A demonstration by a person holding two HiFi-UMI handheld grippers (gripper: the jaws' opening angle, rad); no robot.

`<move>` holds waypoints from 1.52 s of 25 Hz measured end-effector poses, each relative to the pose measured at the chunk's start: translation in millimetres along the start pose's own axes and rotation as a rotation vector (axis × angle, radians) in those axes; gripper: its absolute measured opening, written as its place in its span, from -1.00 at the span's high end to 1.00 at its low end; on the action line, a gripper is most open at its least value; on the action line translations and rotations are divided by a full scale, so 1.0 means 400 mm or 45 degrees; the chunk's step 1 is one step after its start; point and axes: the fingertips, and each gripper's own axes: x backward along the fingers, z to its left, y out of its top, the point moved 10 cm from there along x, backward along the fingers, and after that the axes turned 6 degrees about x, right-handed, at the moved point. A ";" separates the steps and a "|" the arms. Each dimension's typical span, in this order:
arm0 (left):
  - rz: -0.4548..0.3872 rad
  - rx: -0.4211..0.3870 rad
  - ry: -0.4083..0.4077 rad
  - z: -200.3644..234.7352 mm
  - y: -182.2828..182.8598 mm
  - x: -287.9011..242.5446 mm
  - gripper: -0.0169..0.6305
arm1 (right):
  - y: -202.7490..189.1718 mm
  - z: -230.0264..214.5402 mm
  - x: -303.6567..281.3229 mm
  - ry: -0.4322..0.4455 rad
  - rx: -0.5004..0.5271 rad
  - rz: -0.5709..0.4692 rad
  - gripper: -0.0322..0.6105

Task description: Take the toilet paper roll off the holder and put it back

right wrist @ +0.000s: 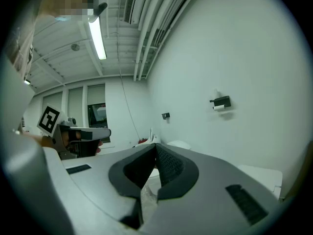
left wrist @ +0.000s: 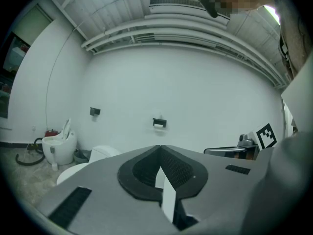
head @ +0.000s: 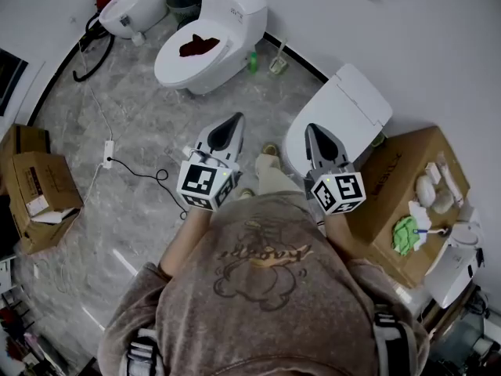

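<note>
Closest below me is my brown sweatshirt. Going from left to right, my left gripper has its jaws pressed together with nothing between them, and my right gripper is also fully closed and empty. Both point toward the white wall, where the toilet paper roll sits on its black holder, well apart from both grippers.

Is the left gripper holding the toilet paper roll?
No, the left gripper has its jaws shut on nothing; the toilet paper roll sits on its wall holder.
</note>
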 end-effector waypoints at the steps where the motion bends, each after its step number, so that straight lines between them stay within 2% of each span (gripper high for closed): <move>1: -0.002 0.002 -0.002 0.008 0.001 -0.007 0.89 | 0.000 -0.001 -0.009 -0.002 0.000 0.000 0.91; 16: -0.008 0.005 -0.004 0.149 0.025 -0.192 0.89 | -0.015 -0.102 -0.226 0.010 -0.015 0.016 0.92; 38: -0.017 0.023 0.025 0.360 0.185 -0.622 0.89 | 0.104 -0.400 -0.637 0.039 -0.032 0.014 0.91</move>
